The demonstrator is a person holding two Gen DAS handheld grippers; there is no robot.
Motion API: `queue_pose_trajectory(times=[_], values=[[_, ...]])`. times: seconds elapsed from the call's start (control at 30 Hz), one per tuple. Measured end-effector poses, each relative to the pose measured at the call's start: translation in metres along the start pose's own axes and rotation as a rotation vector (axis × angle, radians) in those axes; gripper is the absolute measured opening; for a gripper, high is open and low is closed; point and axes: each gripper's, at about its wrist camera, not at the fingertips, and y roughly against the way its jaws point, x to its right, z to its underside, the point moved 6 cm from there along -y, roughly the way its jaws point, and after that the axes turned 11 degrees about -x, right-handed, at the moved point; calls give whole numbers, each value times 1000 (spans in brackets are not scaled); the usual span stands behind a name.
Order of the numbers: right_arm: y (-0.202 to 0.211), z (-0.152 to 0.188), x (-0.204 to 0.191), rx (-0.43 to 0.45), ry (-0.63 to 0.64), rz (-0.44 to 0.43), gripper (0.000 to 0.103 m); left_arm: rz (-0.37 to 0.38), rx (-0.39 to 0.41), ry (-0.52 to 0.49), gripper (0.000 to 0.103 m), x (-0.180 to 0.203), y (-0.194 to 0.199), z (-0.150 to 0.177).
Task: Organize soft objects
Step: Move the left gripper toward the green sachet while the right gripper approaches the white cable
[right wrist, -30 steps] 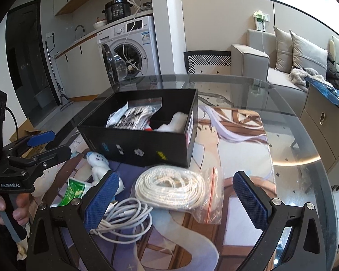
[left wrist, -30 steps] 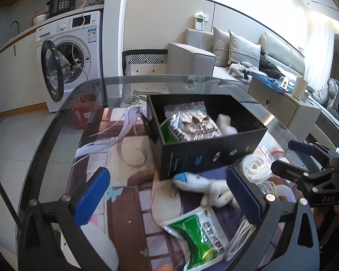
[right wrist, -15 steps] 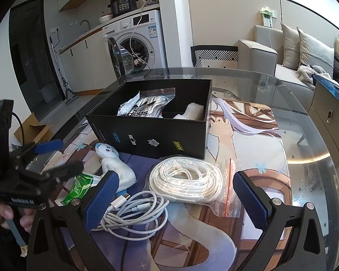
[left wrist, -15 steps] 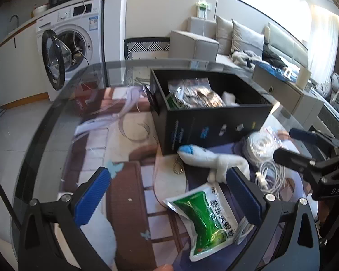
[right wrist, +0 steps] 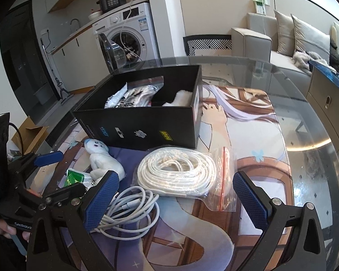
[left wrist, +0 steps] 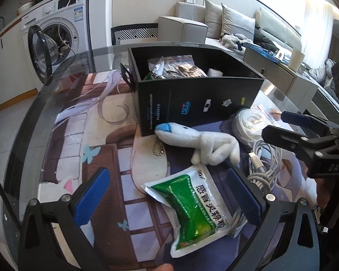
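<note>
Left gripper [left wrist: 167, 194]: jaws apart, empty, over green pouch [left wrist: 192, 205].
Right gripper [right wrist: 176, 194]: apart, empty, above bagged cord [right wrist: 176, 171].
Plush toy [left wrist: 201, 144]: on desk, box [left wrist: 198, 103] at 12 o'clock.
Tip: you pinch the plush's body, then lift clear of the box wall.

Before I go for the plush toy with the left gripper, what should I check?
1. Left gripper open and holding nothing: ok.
2. Plush toy lying free in front of the black box: ok.
3. Green sachet lies between the fingers, nearer than the toy: not ok.
4. Box has room: ok.
5. Right gripper open, over the cables: ok.
6. Toy's bead chain free: cannot tell.
</note>
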Motion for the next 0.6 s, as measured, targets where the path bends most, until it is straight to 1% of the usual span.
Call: queue_pose_trajectory(times=[0.07, 0.27, 0.47, 0.6], values=[[0, 0, 0, 2, -1, -4, 102, 20, -14, -8, 103, 4, -1, 1], [2, 1, -8, -1, 24, -10, 102, 36, -33, -37, 103, 14, -1, 3], [2, 5, -17, -7, 41, -15, 102, 57, -49, -43, 103, 21, -2, 7], [3, 12, -21, -17, 46, -22, 102, 59, -60, -41, 103, 21, -2, 14]])
